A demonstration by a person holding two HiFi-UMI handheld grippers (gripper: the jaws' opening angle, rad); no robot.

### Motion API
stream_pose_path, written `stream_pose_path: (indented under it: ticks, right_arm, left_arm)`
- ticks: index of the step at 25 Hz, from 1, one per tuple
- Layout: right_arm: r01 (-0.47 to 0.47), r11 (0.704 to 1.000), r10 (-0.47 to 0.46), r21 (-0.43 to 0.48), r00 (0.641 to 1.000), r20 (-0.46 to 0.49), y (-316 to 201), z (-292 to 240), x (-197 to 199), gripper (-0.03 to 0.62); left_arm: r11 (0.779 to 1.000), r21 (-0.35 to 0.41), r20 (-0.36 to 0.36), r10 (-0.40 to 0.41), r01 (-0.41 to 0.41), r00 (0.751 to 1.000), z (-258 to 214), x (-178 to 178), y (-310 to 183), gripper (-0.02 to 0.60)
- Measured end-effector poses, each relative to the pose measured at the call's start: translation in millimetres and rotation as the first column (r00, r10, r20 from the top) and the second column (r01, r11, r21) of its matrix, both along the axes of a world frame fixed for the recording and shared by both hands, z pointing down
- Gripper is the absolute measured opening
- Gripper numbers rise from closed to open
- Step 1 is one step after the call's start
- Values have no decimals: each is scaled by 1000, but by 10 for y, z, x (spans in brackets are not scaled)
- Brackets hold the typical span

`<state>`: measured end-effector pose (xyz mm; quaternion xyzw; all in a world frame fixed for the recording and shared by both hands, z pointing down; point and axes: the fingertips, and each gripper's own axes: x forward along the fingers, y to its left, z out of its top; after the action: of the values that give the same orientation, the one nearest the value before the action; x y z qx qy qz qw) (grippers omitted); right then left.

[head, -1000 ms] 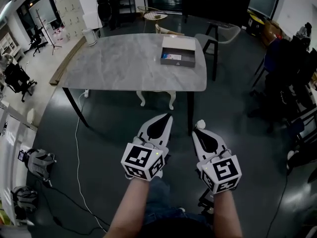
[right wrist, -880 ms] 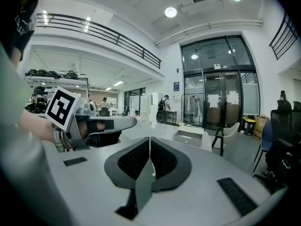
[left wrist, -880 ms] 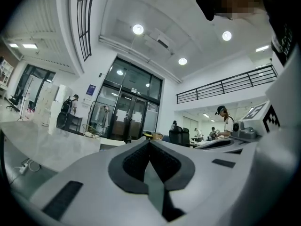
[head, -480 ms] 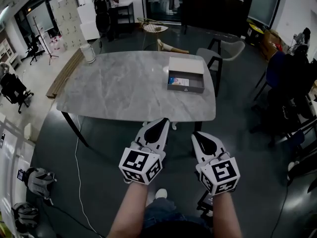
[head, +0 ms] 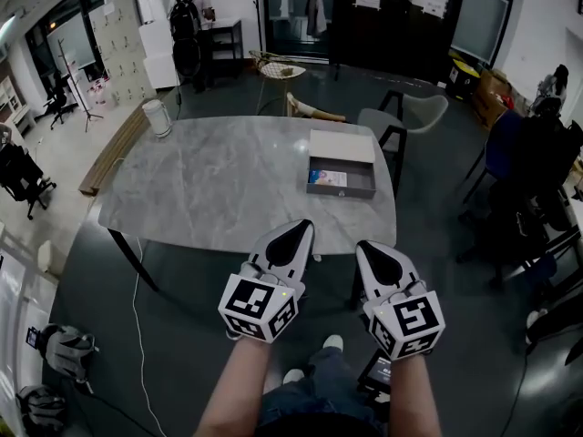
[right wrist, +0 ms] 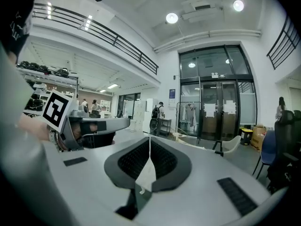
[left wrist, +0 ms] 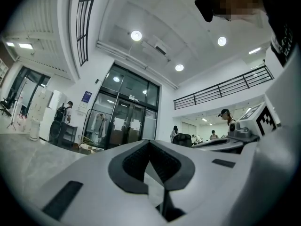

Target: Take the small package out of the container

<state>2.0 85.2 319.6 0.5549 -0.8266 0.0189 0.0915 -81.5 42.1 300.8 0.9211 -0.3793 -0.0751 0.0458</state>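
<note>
On the grey marble table (head: 209,189) stands an open shallow box, the container (head: 342,162), near the right edge. A small package with blue print (head: 334,178) lies inside it at the front. Both grippers are held in the air short of the table's near edge, well apart from the box. My left gripper (head: 300,230) is shut and holds nothing; in the left gripper view its jaws (left wrist: 149,143) meet. My right gripper (head: 371,247) is shut too, with its pads together (right wrist: 150,140) and nothing between them.
Chairs (head: 414,116) stand at the table's far right corner. A person with a backpack (head: 190,16) is at the back. A white bin (head: 157,116) sits past the table's left end. Bags (head: 64,349) and a cable (head: 137,335) lie on the floor at the left.
The table and the box have come closer and lower in the head view. Both grippers keep the same shut pose in front of the body.
</note>
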Motion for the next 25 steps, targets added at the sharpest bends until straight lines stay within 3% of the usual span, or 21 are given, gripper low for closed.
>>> stream_pose_path:
  ticks: [11,19,25]
  right_arm:
    - [6,1000,-5,-10,993,114,-967,160,536,29]
    - [38,999,-35,-19,990,137,-1831,212,957,29]
    - [70,995,-59,-77,989,139,-2372,349,1220,29]
  left_arm:
    - [1000,-14,65,-17,18,998,189,462,-891,12]
    - [999,-9,105,-47,48,993,170,822,-1721,12]
    - [995,-50,100,-86,92,991,238,1010,-2250,12]
